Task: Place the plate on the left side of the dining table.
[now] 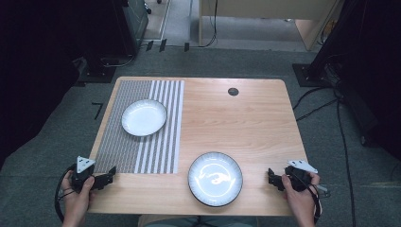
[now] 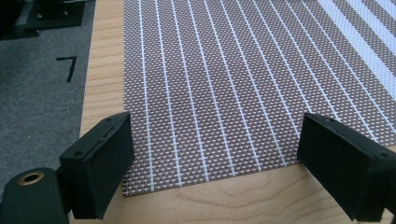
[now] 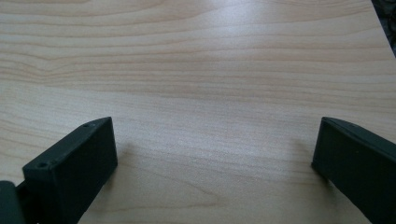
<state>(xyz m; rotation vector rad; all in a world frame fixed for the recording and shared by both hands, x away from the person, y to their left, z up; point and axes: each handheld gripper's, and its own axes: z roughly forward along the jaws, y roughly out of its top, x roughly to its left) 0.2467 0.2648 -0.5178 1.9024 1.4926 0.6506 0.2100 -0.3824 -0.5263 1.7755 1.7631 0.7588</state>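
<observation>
- Dark-rimmed plate [image 1: 215, 178] sits on bare wood near front edge of table [image 1: 246, 123], between both hands, touching neither
- right tongs [image 1: 273, 178] just right of it, jaws released wide, nothing between, bare wood under them
- left tongs [image 1: 109, 176] at front-left, jaws spread, empty, over near edge of striped placemat [image 2: 224, 88]
- white plate [image 1: 144, 117] on placemat, well apart
</observation>
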